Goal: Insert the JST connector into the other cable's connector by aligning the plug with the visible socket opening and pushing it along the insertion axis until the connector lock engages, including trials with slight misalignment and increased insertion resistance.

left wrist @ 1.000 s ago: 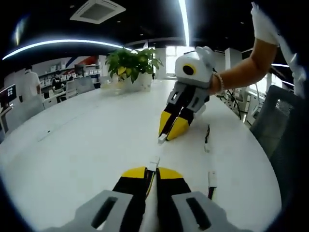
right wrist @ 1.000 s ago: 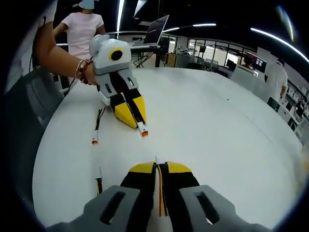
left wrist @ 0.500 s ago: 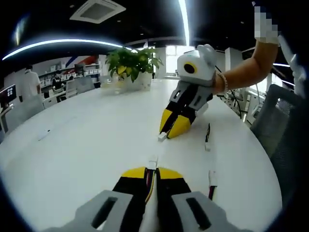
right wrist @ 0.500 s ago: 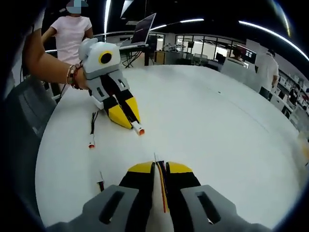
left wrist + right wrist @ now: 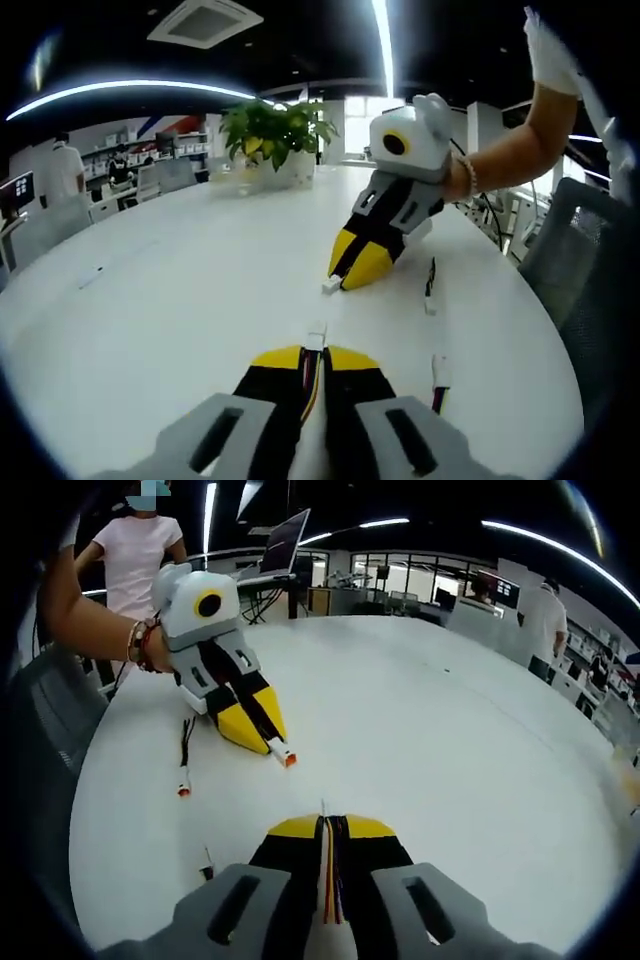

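1. The worktop (image 5: pixel 180 290) is a large, smooth, matte white surface with a rounded edge.
2. In the left gripper view, the left gripper (image 5: pixel 314 358) has yellow-tipped black fingers (image 5: pixel 280 362) on grey moulded bases. They are clenched on thin red, yellow and black wires, and a small white rectangular plug (image 5: pixel 317 334) sticks out just beyond the tips, low over the worktop.
3. Facing it in the same view, the right gripper (image 5: pixel 338 279) is closed on a cable whose small white socket (image 5: pixel 331 285) projects from its wedge-shaped yellow tips. Socket and plug are near each other but apart.
4. In the right gripper view, the right gripper's own fingers (image 5: pixel 295 832) are pinched together on coloured wires that run up between them; the connector end is barely visible past the tips.
5. Opposite, the left gripper (image 5: pixel 277 748) shows the white plug with an orange-looking end (image 5: pixel 286 757).
6. Two spare cables (image 5: pixel 430 288) with white connectors lie loose on the worktop beside the grippers.
7. A leafy green plant (image 5: pixel 272 130) in a white pot stands at the far end.
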The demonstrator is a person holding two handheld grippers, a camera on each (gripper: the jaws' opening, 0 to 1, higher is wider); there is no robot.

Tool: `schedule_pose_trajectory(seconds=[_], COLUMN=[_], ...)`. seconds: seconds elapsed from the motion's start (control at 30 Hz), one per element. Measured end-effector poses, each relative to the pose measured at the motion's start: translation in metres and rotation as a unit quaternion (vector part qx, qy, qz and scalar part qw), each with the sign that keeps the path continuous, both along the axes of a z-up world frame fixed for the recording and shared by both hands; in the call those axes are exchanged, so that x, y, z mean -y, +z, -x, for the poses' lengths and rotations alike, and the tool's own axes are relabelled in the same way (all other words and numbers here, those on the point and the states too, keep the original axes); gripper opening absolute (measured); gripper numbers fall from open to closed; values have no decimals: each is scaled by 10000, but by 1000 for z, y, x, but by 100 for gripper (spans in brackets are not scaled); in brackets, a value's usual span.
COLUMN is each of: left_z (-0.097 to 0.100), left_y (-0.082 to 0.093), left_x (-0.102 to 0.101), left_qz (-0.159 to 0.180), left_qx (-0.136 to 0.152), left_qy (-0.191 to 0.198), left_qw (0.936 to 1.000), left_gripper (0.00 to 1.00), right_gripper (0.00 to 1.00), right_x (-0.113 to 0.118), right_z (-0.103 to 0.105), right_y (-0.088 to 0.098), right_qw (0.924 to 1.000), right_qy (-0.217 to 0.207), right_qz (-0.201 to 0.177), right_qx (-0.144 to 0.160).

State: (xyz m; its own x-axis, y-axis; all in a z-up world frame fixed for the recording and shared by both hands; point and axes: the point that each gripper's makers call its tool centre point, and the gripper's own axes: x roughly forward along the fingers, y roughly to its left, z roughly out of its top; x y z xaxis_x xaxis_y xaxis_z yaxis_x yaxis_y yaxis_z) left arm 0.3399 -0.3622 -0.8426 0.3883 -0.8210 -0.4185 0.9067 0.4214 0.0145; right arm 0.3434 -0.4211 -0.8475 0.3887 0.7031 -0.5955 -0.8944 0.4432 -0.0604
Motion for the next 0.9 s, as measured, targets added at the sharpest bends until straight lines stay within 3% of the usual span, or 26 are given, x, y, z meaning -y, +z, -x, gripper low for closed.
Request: schedule_pose_trajectory(seconds=[0.33, 0.67, 0.9], left_z=[2, 7, 13], left_y=[0, 9, 12], left_x=[1, 3, 2], left_qz=[-71, -266, -666], left_qx=[-9, 78, 242], left_qy=[-214, -680, -1112], left_qw=[9997, 9973, 9913], left_gripper=[1, 1, 1], right_gripper=[4, 4, 4], right_x=[-1, -5, -8], right_z=[6, 22, 28], right_y=[1, 4, 15], right_qw=[9992, 9958, 9930], right_qy=[399, 899, 1153], right_qz=[20, 162, 257], right_qx=[35, -56, -38])
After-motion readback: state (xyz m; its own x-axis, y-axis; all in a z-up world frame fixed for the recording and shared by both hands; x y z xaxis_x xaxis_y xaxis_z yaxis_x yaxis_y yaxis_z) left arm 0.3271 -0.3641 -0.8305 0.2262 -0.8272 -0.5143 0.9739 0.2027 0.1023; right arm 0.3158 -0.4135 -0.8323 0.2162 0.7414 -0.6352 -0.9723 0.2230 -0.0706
